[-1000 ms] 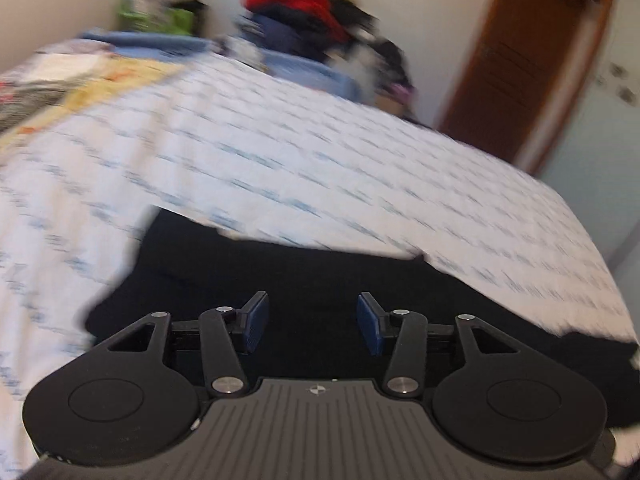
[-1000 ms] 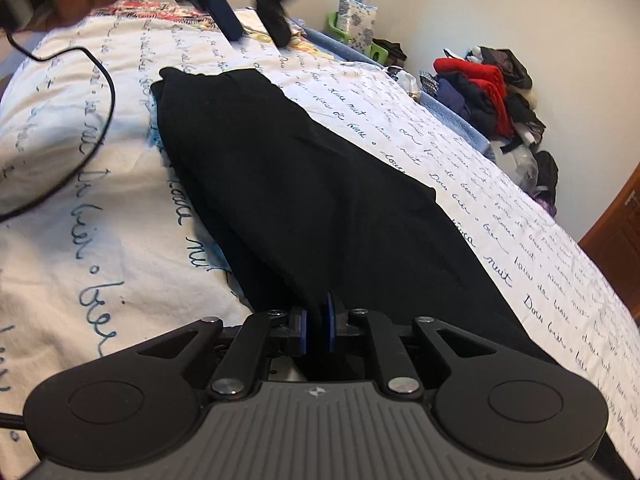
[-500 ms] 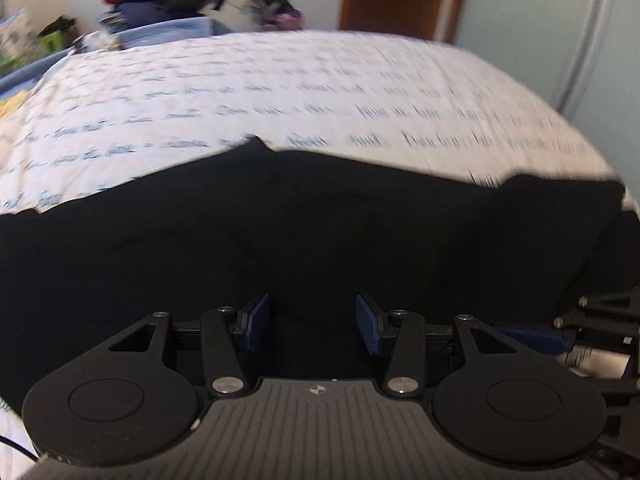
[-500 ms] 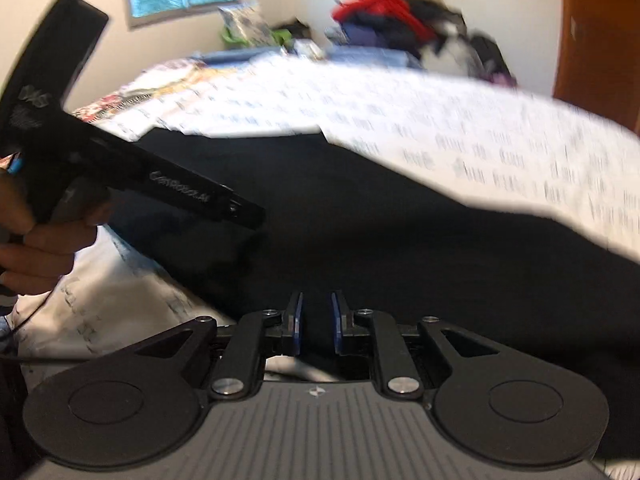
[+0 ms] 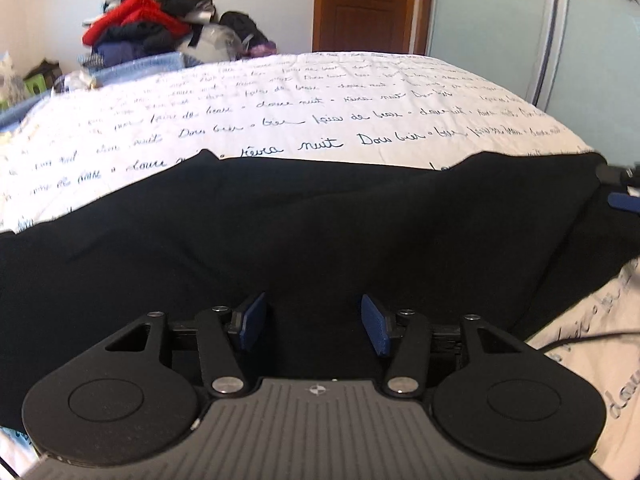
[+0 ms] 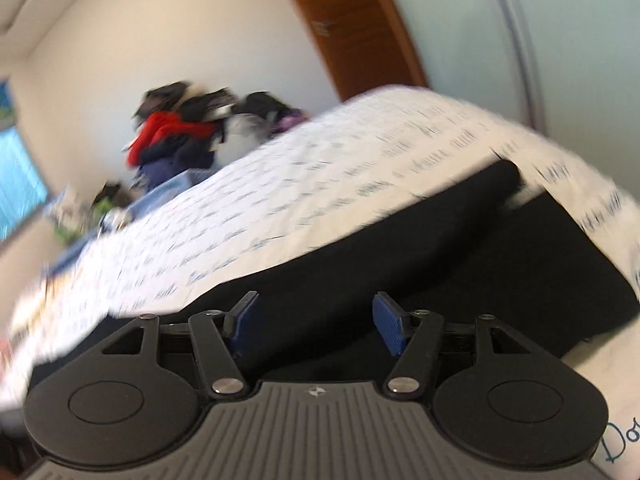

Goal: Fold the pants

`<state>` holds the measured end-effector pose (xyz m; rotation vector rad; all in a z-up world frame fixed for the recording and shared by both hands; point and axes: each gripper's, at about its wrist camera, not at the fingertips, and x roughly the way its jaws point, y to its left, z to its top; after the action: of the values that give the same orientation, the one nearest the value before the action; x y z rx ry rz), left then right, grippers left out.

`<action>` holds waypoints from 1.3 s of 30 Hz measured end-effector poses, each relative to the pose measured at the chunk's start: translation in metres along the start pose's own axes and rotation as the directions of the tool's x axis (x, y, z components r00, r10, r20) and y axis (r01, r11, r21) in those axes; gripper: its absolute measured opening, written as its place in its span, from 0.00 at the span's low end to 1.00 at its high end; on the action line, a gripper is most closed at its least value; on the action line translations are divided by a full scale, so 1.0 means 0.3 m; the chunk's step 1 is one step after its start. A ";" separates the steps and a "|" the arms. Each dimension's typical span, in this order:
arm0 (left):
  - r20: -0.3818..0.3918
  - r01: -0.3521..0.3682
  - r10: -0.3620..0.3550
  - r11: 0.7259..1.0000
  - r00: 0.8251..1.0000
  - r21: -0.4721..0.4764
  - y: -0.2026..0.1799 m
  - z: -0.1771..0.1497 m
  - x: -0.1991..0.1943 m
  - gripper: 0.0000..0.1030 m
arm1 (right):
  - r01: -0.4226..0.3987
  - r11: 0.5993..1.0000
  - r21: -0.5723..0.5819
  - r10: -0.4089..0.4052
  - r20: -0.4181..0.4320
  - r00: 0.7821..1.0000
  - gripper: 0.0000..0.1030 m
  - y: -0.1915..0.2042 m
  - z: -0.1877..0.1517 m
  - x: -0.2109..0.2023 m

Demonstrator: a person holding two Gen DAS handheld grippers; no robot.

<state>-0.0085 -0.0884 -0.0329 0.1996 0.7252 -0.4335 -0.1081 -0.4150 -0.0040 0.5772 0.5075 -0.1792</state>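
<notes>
My left gripper (image 5: pixel 313 328) hung over the near part of the black pants (image 5: pixel 280 240), its blue pads (image 5: pixel 251 326) spread apart with only dark cloth showing below the gap; nothing was pinched between them, and the jaws had just been opening a little wider. My right gripper (image 6: pixel 316 326) stood released as well, its jaws having just been opening from a tight pinch, and no fabric was caught between its pads (image 6: pixel 390 330) (that view was blurred and tilted, so fine detail was lost). From the left wrist, a bit of that right gripper (image 5: pixel 624 200) showed at the far right end of the pants, a blue pad just above the cloth; I could not tell whether it touched.

The pants lay flat as a long dark band across the near side of the bed, on the white bedsheet (image 5: pixel 320 100) printed with lines of cursive writing. In the right wrist view the pants (image 6: pixel 440 256) ended in a squared edge to the right, with sheet visible beyond them. A thin black cable (image 5: pixel 580 338) lay on the sheet just right of the pants.

Beyond the pants the sheet ran bare to the far edge of the bed. Behind that, to the left, stood a pile of clothes (image 5: pixel 140 28) with a red garment on top, and farther right a brown wooden door (image 5: pixel 368 4) beside a pale panel (image 5: pixel 492 20).
</notes>
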 end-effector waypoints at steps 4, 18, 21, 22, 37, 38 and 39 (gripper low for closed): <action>0.001 -0.007 0.007 1.000 1.000 0.019 -0.005 0.002 -0.002 0.56 | -0.077 0.977 0.198 0.091 -0.064 0.994 0.61 -0.096 0.012 0.070; -0.043 0.028 -0.028 0.999 0.999 0.015 0.011 0.025 0.006 0.58 | -0.123 0.990 0.074 0.134 -0.163 0.978 0.64 0.058 0.205 0.343; -0.047 0.027 -0.027 0.999 0.999 0.019 0.008 0.026 0.007 0.58 | -0.079 0.997 -0.026 0.073 -0.193 0.979 0.64 0.101 0.238 0.446; -0.049 0.028 -0.027 0.999 0.998 0.020 0.007 0.027 0.007 0.58 | -0.066 0.996 -0.052 0.054 -0.198 0.979 0.64 0.109 0.243 0.467; 0.014 0.120 -0.120 0.992 0.993 -0.023 -0.017 0.078 -0.043 0.57 | -0.090 0.956 0.279 0.080 0.047 0.996 0.67 -0.181 0.287 0.310; 0.013 0.127 -0.127 0.992 0.992 -0.016 -0.026 0.082 -0.043 0.57 | -0.087 0.951 0.296 0.081 0.032 0.996 0.67 -0.188 0.283 0.327; 0.013 0.133 -0.133 0.991 0.991 -0.006 -0.036 0.084 -0.042 0.57 | -0.078 0.948 0.308 0.076 0.020 0.997 0.67 -0.191 0.277 0.343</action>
<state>-0.0067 -0.1021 -0.0061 0.1420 0.7301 -0.5586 -0.0027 -0.5114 -0.0236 0.9012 0.4512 -0.1882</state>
